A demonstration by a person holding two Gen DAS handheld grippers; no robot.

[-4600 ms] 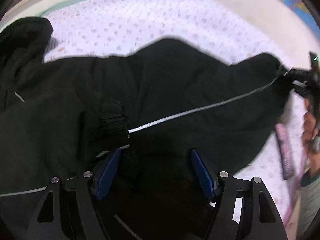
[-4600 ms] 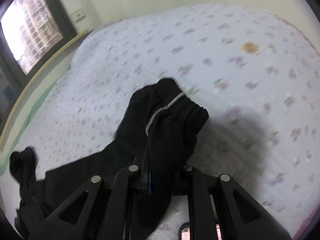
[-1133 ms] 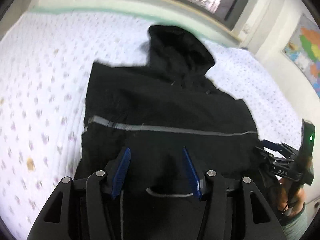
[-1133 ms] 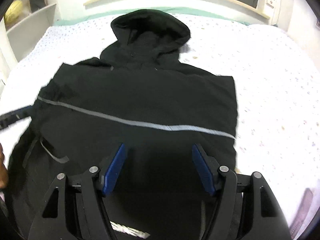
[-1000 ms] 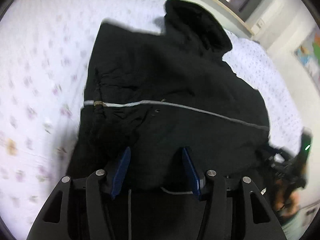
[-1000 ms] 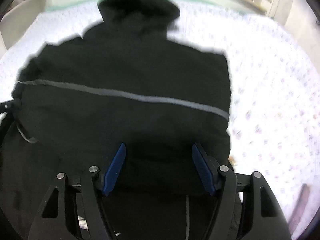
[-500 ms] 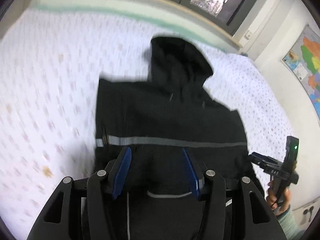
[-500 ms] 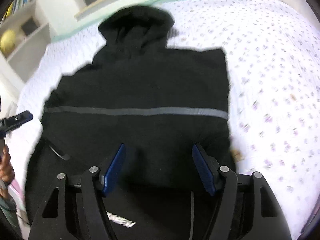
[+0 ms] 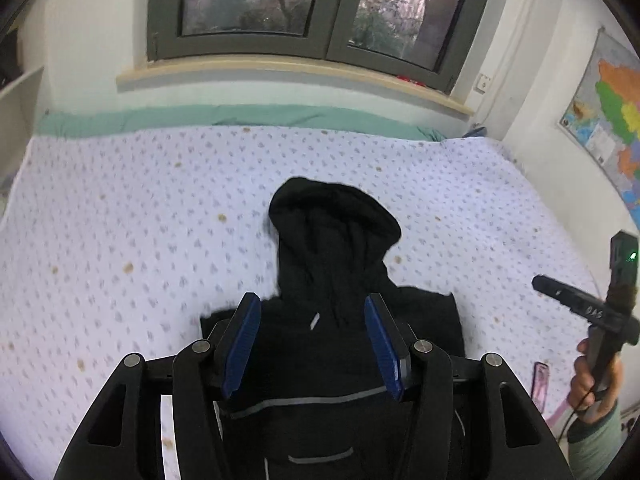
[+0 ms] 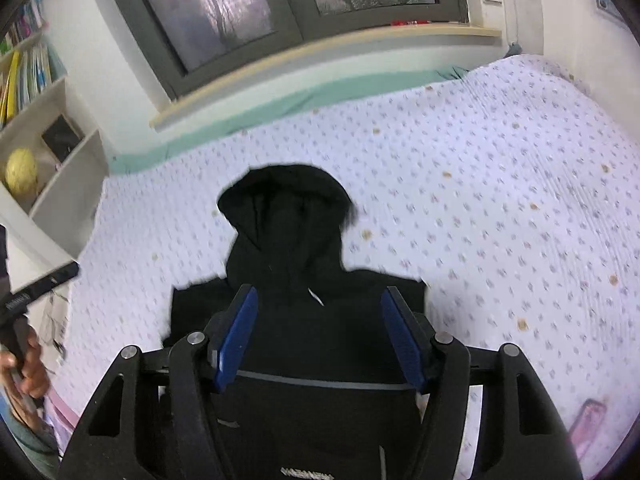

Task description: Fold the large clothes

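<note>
A black hooded jacket with a grey reflective stripe lies flat on the bed, sleeves folded in, hood pointing toward the window. It also shows in the right wrist view. My left gripper is open and empty, raised above the jacket's lower part. My right gripper is open and empty, also held above the jacket. The right gripper appears at the right edge of the left wrist view.
The bed has a white flowered cover with a green sheet at its far edge. A window and sill stand behind. A pink phone lies on the bed near right. A bookshelf stands at left.
Both grippers have pulled back and risen from the jacket, staying open. The views tilted up, so the window now shows and the jacket looks smaller.
</note>
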